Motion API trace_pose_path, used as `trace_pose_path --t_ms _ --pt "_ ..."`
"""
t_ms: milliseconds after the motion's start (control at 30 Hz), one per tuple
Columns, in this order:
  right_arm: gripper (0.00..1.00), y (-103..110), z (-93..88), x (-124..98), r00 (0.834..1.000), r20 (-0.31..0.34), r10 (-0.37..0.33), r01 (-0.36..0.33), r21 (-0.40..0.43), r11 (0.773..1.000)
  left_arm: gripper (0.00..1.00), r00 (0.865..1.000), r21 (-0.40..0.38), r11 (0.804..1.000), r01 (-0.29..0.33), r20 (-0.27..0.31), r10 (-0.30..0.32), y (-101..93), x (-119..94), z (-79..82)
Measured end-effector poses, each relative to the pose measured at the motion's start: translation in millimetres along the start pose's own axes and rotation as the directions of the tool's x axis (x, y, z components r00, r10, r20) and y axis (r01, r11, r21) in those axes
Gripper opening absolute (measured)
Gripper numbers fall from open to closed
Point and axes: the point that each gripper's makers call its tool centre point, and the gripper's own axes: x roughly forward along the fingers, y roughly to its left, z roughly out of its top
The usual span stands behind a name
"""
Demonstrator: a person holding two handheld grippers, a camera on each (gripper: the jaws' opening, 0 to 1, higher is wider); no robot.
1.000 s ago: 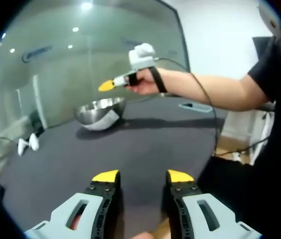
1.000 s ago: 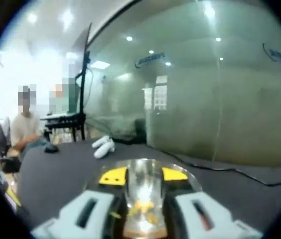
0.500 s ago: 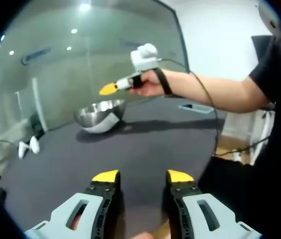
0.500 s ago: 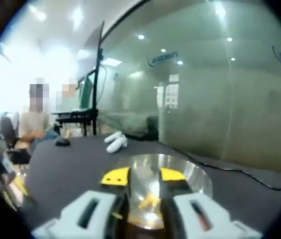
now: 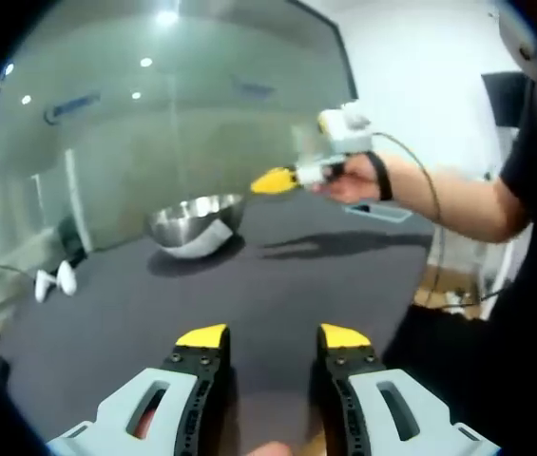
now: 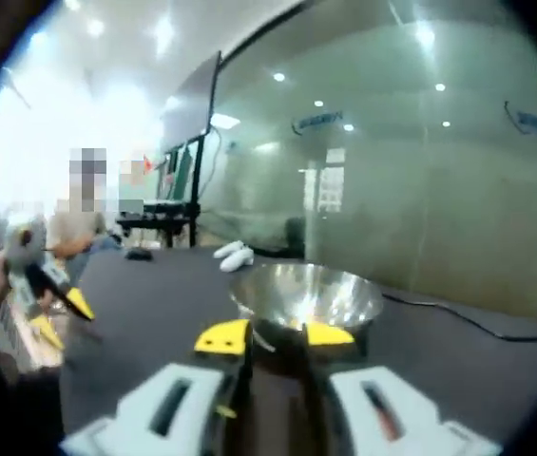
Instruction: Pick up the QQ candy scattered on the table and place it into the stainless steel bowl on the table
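The stainless steel bowl (image 5: 195, 221) stands on the dark table (image 5: 278, 275), far ahead of my left gripper (image 5: 273, 337), which hovers open and empty near the table's front edge. A hand holds my right gripper (image 5: 274, 180) in the air to the right of the bowl, clear of it. In the right gripper view the bowl (image 6: 308, 293) sits just beyond my right gripper (image 6: 278, 336), whose jaws stand a little apart with nothing between them. What lies inside the shiny bowl is too blurred to make out. My left gripper (image 6: 62, 316) shows at the far left.
Two white controllers (image 5: 49, 280) lie at the table's left side, also seen as white controllers (image 6: 231, 256) behind the bowl. A flat phone-like device (image 5: 378, 211) lies at the far right. A cable (image 6: 458, 321) runs across the table. Glass walls stand behind, and people sit at a far desk.
My right gripper has drawn back from above the bowl and moved to its right. The left gripper has stayed where it was.
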Motion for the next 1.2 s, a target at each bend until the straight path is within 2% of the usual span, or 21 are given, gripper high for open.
trace_pose_path --t_ms 100,267,467,667,967,1200 --pt "0.21 -0.3 -6.6 -19.3 1.0 -0.014 -0.025 0.025 0.01 1.0 0.38 1.0 0.024 1.0 0.006 0.001 -0.006 -2.1 -0.1 1.5" --pt "0.22 7.8 -19.4 -48.1 0.999 -0.03 -0.03 0.031 0.032 0.999 0.38 1.0 0.01 1.0 0.008 0.018 -0.009 -1.8 -0.2 3.7" --pt "0.22 11.6 -40.2 -76.6 0.998 -0.031 -0.057 0.06 0.117 0.991 0.38 0.999 -0.002 1.0 -0.006 0.037 0.006 1.2 0.2 6.4" --pt "0.22 9.2 -56.0 -81.6 0.995 -0.063 -0.071 0.079 0.137 0.987 0.38 0.999 -0.002 1.0 -0.007 0.032 0.007 2.7 2.1 4.5" --pt "0.22 12.3 -58.4 -75.8 0.996 -0.07 -0.06 0.069 0.129 0.989 0.38 0.999 -0.031 0.999 0.008 0.048 -0.006 1.4 3.5 6.6" --pt "0.22 12.3 -59.9 -76.1 0.996 -0.067 -0.055 0.065 0.148 0.987 0.38 0.999 -0.036 0.999 -0.016 0.04 0.018 6.4 3.1 4.2"
